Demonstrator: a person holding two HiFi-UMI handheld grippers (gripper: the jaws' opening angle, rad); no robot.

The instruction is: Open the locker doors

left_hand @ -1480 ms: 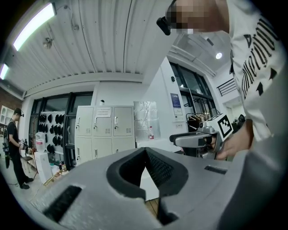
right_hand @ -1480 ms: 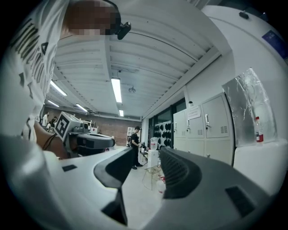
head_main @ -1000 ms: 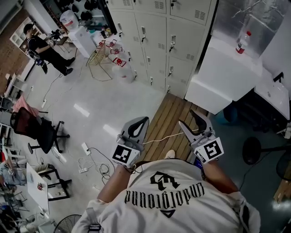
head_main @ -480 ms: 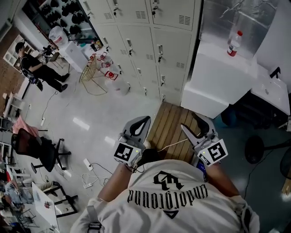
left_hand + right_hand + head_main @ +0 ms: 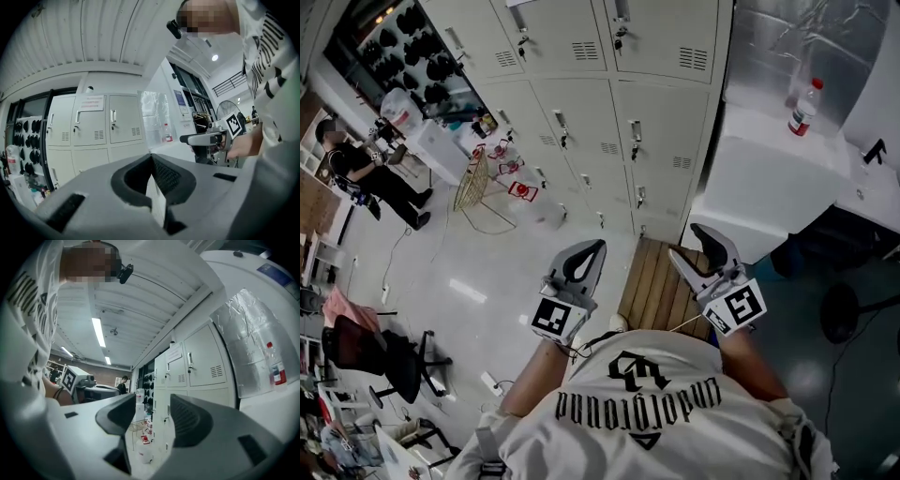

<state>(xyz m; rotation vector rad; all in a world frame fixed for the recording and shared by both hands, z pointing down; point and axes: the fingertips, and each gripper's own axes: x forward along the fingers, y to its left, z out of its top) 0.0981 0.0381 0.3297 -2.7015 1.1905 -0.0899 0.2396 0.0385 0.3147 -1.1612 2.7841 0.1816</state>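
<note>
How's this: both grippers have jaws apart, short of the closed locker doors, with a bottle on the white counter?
Not quite: the left gripper view shows the left gripper shut and empty. Only the right gripper has jaws apart. The locker doors are closed, and the bottle is on the white counter.

Shirt [image 5: 642,403] — "underground", roughly, gothic lettering

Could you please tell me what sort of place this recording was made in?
Probably a lab or workshop office: a bank of pale grey metal lockers along the wall, a black swivel office chair on the shiny floor, and a seated person at work.
</note>
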